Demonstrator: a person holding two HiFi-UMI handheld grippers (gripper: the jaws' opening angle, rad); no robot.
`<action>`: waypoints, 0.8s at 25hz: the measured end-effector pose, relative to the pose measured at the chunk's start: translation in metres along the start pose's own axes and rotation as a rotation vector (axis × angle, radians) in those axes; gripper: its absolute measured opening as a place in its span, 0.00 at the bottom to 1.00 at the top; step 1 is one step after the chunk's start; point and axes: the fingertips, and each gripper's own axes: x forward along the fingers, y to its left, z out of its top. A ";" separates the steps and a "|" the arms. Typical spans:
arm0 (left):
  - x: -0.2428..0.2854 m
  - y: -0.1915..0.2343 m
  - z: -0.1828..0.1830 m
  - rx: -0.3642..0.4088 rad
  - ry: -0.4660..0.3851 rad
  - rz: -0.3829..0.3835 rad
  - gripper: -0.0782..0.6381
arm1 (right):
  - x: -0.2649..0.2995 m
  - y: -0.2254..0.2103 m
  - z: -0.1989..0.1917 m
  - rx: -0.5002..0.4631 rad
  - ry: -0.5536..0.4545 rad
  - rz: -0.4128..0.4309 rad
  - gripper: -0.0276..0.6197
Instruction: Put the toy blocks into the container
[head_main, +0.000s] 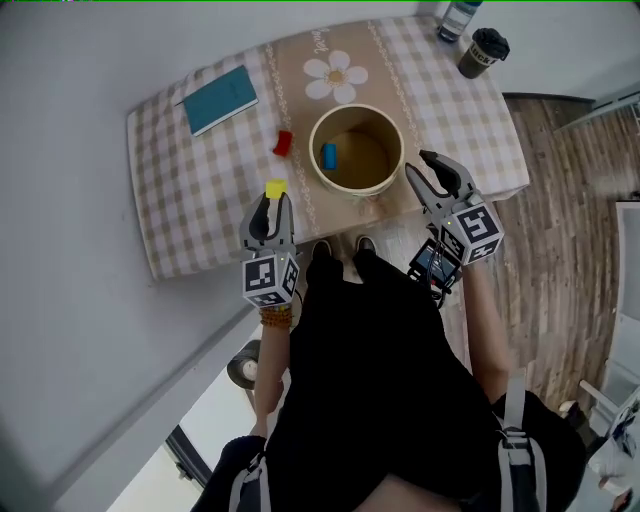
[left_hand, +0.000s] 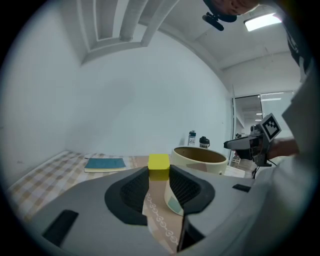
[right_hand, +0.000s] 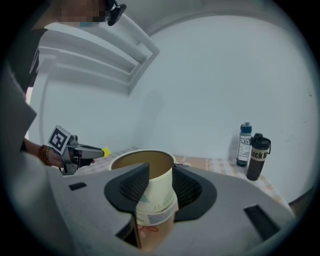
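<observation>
Yellow block (left_hand: 159, 166) in left hand-held gripper (head_main: 273, 207)

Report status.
Left hand-held gripper shut on yellow toy block. Right hand-held gripper open beside round cream container. Blue toy block inside; red toy block outside. Unobstructed.

Checked beige-and-white tablecloth (head_main: 190, 210), teal book (head_main: 221, 100), cream container (head_main: 357, 107). The yellow block (head_main: 276, 188), red block (head_main: 283, 143) and blue block (head_main: 329, 155) are plain.

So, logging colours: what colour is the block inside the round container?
Blue: the small block in the cream round container shows best in head view.
</observation>
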 end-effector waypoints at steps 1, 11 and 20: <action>0.000 -0.003 0.000 0.003 -0.002 0.004 0.30 | 0.001 -0.001 -0.001 -0.001 0.000 0.008 0.27; 0.017 -0.030 0.046 0.064 -0.035 -0.018 0.30 | -0.001 -0.021 -0.004 0.007 -0.009 0.039 0.27; 0.071 -0.100 0.093 0.211 -0.012 -0.168 0.31 | -0.018 -0.047 -0.008 0.050 -0.041 -0.005 0.27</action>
